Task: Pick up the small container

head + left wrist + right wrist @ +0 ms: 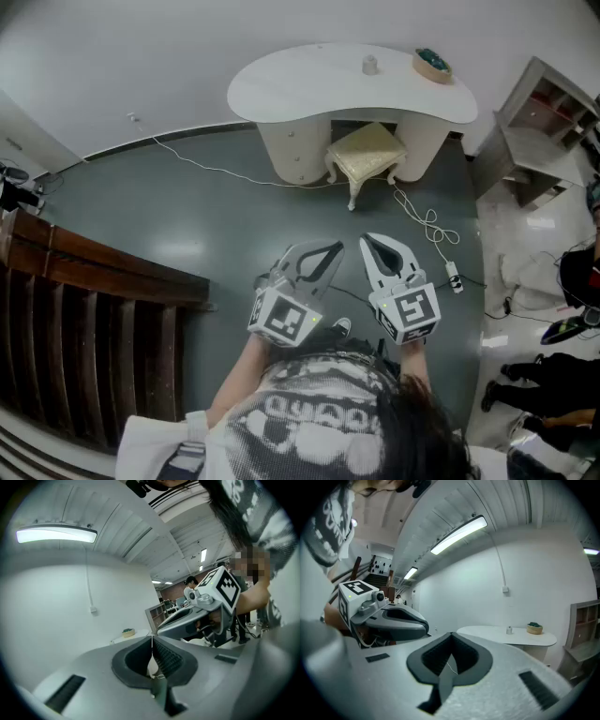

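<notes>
Grey floor [187, 206] and a white wall [141, 56] frame the scene, with a curved white table [300, 89] on the far side. Nearest the person, the left tongs [335, 249] are closed tip to tip with nothing between them. The right tongs [367, 241], just beside them, are also shut and empty. Both aim roughly toward the table and are well apart from it. Beyond them a cable [427, 225] trails on the floor, and a cushioned stool [366, 150] is tucked under the table.

The small container [370, 65] stands upright near the middle of the tabletop, its long axis vertical, apart from a bowl [432, 64] toward the right end. It is too small to tell its material. It is probably light and stiff, perhaps smooth-sided, and easy to tip. The tongs would first have to open, then take it across its sides, low on the body.
</notes>
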Demonstrator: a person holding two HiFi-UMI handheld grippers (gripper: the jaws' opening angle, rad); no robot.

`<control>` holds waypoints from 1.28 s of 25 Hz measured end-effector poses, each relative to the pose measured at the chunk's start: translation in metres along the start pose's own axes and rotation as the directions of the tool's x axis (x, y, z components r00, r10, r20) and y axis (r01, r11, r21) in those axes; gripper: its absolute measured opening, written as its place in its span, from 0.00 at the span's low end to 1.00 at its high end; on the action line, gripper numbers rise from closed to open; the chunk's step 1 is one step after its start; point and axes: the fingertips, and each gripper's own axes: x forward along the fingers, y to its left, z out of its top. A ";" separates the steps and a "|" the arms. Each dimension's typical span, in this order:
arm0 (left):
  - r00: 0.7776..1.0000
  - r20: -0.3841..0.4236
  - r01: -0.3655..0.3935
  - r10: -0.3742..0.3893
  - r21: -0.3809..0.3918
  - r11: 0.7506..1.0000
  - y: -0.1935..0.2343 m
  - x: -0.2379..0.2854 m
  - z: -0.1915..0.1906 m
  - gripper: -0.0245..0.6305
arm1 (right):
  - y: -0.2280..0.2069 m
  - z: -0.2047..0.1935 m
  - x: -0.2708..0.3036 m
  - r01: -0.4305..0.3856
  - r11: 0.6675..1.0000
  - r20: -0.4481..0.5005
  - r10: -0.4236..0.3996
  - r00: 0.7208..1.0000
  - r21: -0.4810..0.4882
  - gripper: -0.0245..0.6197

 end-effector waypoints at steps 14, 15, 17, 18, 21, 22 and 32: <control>0.999 -0.023 -0.026 0.026 0.019 0.999 -0.016 -0.001 -0.001 0.05 | -0.010 -0.012 -0.024 0.016 0.998 0.033 -0.018 0.999 0.061 0.03; 0.999 -0.026 -0.025 0.025 0.021 0.999 -0.016 0.000 0.000 0.05 | -0.010 -0.013 -0.026 0.016 0.998 0.032 -0.018 0.999 0.065 0.03; 0.999 -0.031 -0.018 0.019 0.026 0.999 -0.014 0.004 0.002 0.05 | -0.011 -0.015 -0.028 0.015 0.997 0.024 -0.017 1.000 0.069 0.03; 0.999 -0.032 -0.014 0.015 0.029 0.999 -0.014 0.007 0.003 0.05 | -0.012 -0.016 -0.028 0.014 0.998 0.018 -0.015 1.000 0.067 0.03; 1.000 -0.031 0.003 -0.002 0.041 0.999 -0.014 0.016 0.008 0.05 | -0.016 -0.017 -0.030 0.013 0.998 0.012 -0.014 1.000 0.054 0.03; 1.000 -0.029 0.009 -0.008 0.045 0.999 -0.014 0.019 0.010 0.05 | -0.019 -0.017 -0.029 0.016 0.998 0.014 -0.016 1.000 0.055 0.03; 0.999 -0.025 0.030 -0.030 0.032 0.999 0.010 0.040 -0.005 0.05 | -0.044 -0.016 0.013 0.011 0.996 0.008 -0.012 1.000 0.083 0.03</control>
